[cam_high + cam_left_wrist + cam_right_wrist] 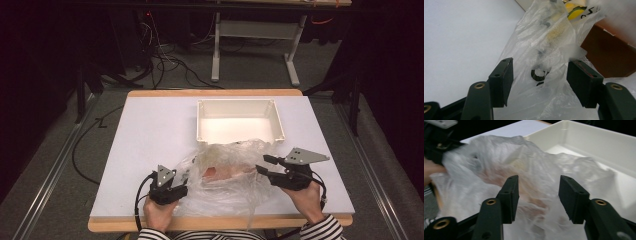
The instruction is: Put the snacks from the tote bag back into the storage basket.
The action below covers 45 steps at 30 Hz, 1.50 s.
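The crumpled plastic bag point(225, 175) lies between the left tool point(181, 176) and right tool point(261, 165), both with jaws apart, gripping nothing. The left gripper view shows a brown box point(609, 55) inside the bag; the right gripper view shows the white tray point(599, 142) beyond.

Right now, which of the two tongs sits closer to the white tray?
The right tongs. Their tips hover over the clear plastic bag just short of the white tray, while the left tongs stay low at the bag's near corner, by the table's front edge.

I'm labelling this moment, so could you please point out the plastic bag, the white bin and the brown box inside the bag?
plastic bag point(227, 187), high view, crumpled near side.
white bin point(239, 104), high view, far wall.
brown box point(610, 53), left gripper view, bare side face.
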Each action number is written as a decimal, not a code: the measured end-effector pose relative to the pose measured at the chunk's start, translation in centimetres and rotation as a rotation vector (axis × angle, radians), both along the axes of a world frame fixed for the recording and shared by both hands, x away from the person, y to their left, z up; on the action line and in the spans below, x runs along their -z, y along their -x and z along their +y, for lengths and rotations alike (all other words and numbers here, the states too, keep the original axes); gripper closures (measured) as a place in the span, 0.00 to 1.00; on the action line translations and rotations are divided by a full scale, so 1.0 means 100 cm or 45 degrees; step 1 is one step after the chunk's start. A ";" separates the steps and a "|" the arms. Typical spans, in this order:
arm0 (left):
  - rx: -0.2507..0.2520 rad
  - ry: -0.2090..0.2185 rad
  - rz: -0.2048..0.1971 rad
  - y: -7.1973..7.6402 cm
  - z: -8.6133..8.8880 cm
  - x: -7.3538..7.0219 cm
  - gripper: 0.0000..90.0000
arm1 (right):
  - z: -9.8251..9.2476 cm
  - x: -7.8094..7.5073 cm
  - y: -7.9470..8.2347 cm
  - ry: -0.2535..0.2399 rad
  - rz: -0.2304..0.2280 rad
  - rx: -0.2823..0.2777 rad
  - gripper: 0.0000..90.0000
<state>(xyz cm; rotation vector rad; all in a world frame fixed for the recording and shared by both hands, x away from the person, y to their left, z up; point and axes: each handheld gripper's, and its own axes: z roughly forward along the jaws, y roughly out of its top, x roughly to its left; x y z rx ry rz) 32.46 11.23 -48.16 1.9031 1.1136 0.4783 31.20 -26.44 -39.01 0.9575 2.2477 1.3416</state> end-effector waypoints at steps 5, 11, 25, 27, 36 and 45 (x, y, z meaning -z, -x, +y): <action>0.007 -0.018 -0.005 0.000 -0.001 0.000 0.43 | 0.025 0.006 0.001 0.044 0.022 -0.088 0.51; 0.012 -0.009 0.001 0.001 -0.002 0.002 0.43 | 0.046 0.024 -0.008 0.133 0.104 -0.147 0.48; 0.016 -0.019 0.019 0.001 -0.002 0.006 0.42 | 0.048 0.042 -0.016 0.272 0.097 -0.139 1.00; 0.014 -0.025 0.020 0.001 -0.002 0.006 0.42 | 0.046 0.041 -0.015 0.275 0.094 -0.138 1.00; 0.014 -0.042 0.034 0.000 -0.003 0.008 0.42 | 0.006 0.026 -0.022 0.134 0.087 0.009 1.00; 0.018 -0.065 0.038 0.000 -0.005 0.008 0.42 | -0.043 0.042 -0.036 0.062 0.180 0.179 1.00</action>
